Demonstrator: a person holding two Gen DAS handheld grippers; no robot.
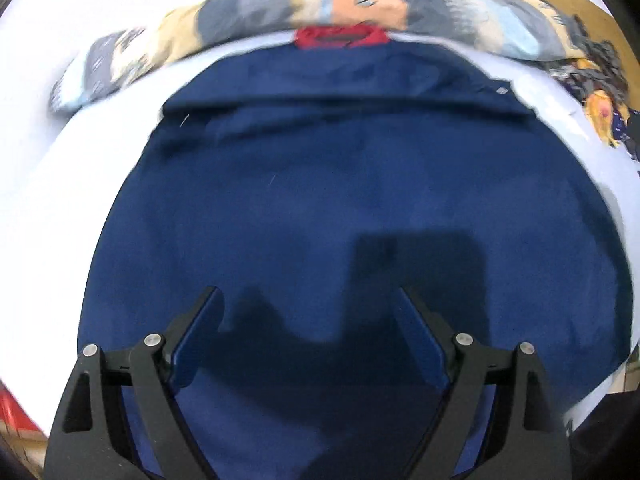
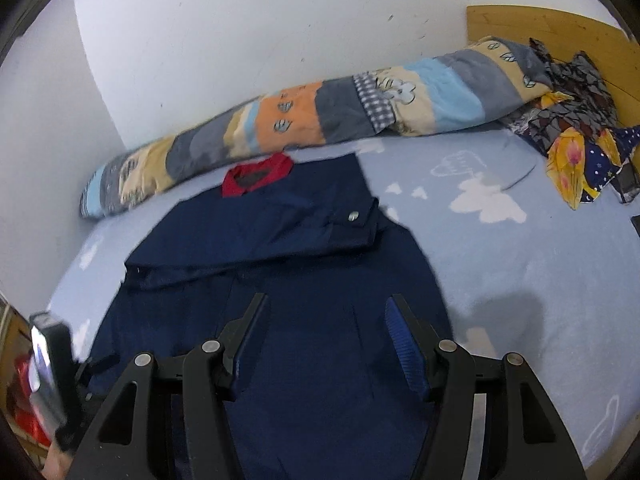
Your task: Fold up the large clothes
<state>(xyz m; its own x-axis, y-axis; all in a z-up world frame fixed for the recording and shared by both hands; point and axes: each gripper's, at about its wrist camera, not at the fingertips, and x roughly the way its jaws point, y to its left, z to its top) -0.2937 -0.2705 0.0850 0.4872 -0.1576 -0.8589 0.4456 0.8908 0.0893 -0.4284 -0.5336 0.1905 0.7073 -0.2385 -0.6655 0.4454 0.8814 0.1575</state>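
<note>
1. Pale blue bedsheet (image 2: 520, 272) with white clouds covers the bed against a white wall (image 2: 240, 60).
2. Along the wall lies a rolled patchwork quilt (image 2: 320, 120); crumpled patterned clothes (image 2: 580, 140) sit by the wooden headboard (image 2: 560, 28).
3. Navy jacket (image 2: 300, 272) with a red collar (image 2: 256, 178) lies flat, sleeves folded across.
4. Left gripper (image 1: 310, 292) hangs over its hem, jaws wide apart, nothing between.
5. Right gripper (image 2: 326, 300) likewise, jaws apart, empty.

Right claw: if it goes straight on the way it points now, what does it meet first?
Most likely the navy garment lying on the bed; the open right claw points down at its lower half, with nothing between. Depth is unclear.
</note>
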